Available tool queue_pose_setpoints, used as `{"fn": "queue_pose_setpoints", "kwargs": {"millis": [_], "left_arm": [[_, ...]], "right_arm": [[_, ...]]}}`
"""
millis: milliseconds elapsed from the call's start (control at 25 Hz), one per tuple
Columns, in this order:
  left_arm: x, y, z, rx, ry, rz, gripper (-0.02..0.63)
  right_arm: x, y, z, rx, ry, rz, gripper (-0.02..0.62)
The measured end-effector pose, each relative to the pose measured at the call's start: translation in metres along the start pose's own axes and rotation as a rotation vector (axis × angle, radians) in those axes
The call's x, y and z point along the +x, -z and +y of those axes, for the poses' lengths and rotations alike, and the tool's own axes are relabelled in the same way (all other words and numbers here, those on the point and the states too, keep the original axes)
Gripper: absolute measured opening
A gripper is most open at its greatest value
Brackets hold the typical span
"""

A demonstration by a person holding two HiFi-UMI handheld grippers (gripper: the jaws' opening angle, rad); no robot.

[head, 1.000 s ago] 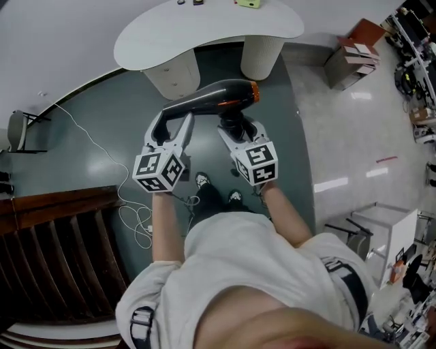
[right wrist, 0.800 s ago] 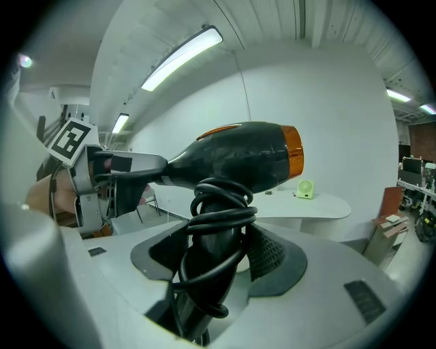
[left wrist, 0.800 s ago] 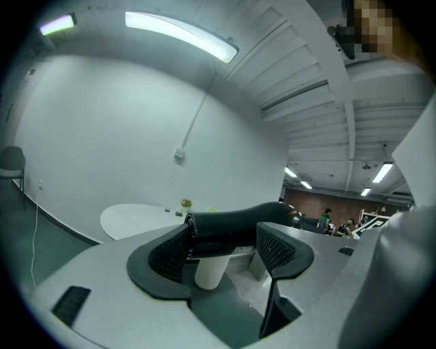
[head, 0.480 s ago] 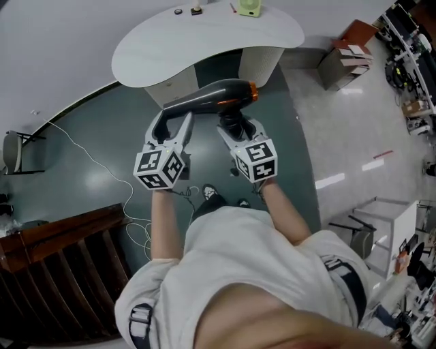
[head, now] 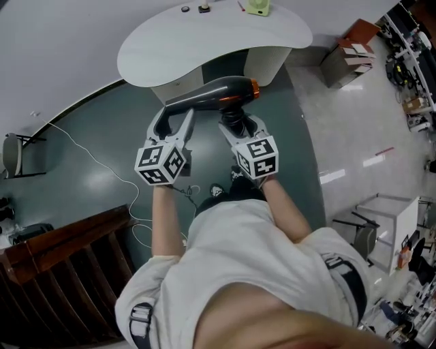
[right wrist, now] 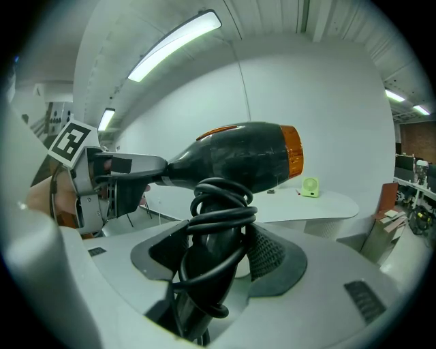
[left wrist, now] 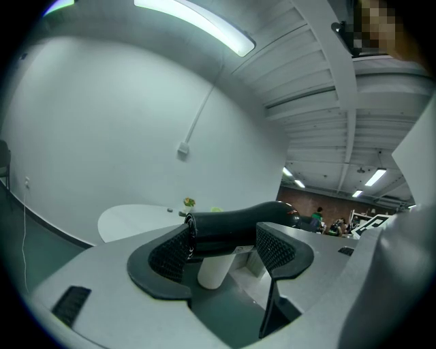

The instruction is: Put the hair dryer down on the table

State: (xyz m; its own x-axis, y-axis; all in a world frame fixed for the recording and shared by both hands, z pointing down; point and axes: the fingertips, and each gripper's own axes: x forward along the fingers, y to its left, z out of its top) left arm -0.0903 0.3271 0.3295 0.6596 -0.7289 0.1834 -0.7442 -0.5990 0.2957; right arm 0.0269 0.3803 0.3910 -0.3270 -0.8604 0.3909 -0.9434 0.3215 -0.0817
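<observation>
A black hair dryer (head: 218,92) with an orange ring at its back end hangs in the air between both grippers, in front of the white curved table (head: 204,41). My left gripper (head: 170,117) is shut on its narrow nozzle end (left wrist: 228,228), one meshed pad on each side. My right gripper (head: 236,125) is shut on the handle (right wrist: 212,228), which has the black cord wound round it. In the right gripper view the dryer's body (right wrist: 248,158) lies level above the jaws, and the left gripper (right wrist: 109,177) shows at its far end.
On the table stand a small green fan (head: 257,7) and two small items (head: 194,9) near its far edge. Two round pedestals (head: 262,61) carry the tabletop. A white cable (head: 102,160) trails on the dark floor at left, dark wooden rails (head: 61,266) lie lower left, and cardboard boxes (head: 351,48) are at right.
The person has stepped toward the table, and both grippers have carried the dryer closer to its near edge. The hold on the dryer is unchanged.
</observation>
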Motion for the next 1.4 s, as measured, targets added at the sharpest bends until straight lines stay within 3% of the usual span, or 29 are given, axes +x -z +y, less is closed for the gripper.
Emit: {"fn": "queue_pose_setpoints", "kwargs": {"millis": [560, 1400], "left_arm": [[0.073, -0.023, 0.059, -0.011, -0.022, 0.006, 0.322], [0.239, -0.066, 0.122, -0.016, -0.147, 0.028, 0.322]], "right_arm": [[0.087, -0.032, -0.035, -0.010, -0.028, -0.003, 0.255], [0.228, -0.095, -0.152, 0.013, -0.156, 0.022, 0.255]]}}
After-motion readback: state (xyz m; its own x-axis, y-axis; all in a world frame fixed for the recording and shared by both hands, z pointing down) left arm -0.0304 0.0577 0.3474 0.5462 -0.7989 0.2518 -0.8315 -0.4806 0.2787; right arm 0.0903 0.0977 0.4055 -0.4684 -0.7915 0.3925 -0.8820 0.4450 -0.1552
